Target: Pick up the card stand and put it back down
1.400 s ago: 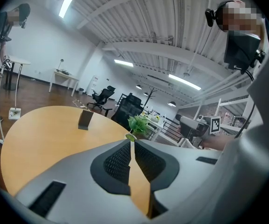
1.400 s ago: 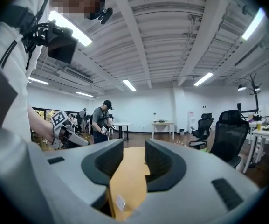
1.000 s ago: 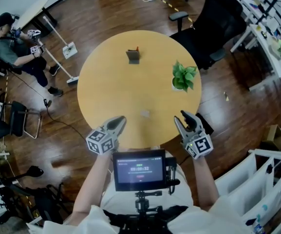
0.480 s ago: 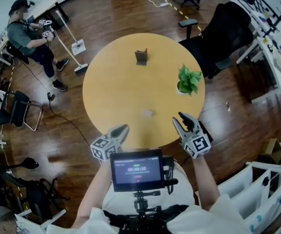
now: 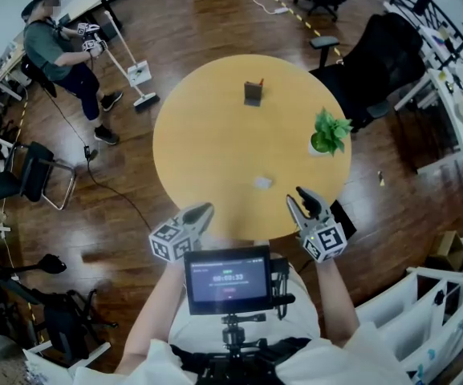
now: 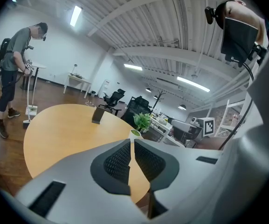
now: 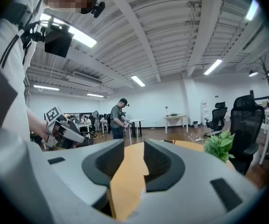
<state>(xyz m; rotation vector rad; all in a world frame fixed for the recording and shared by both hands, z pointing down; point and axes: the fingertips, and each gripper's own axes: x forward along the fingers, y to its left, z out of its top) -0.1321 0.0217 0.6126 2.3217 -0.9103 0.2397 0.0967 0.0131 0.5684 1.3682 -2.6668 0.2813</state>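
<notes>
The card stand [image 5: 253, 93] stands upright on the far side of the round table [image 5: 207, 135], a small dark piece with a touch of red at its top. It's too small from here to tell whether there's a card in it. It is well apart from both grippers, which hang over the table's near edge.

The left gripper [image 5: 207, 208] has its jaws drawn together to a thin sliver of a gap, with nothing in them. The right gripper [image 5: 299, 196] has its jaws parted and is just as empty; only bare tabletop shows between the pads.

A small pale thing [image 5: 262, 183] lies on the near half of the table, roughly between the right gripper and the stand; I can't make out what it is. A potted plant [image 5: 328, 133] sits at the table's right edge, off to the side of the stand and not in the way. The rest of the top is plain wood.

Past the plant stands a black office chair [image 5: 391, 54]. Off to the far left a person [image 5: 54, 42] is on the wooden floor [image 5: 119, 191], away from the table. A screen [image 5: 229, 277] mounted at the wearer's chest covers the floor below the table's near rim.
</notes>
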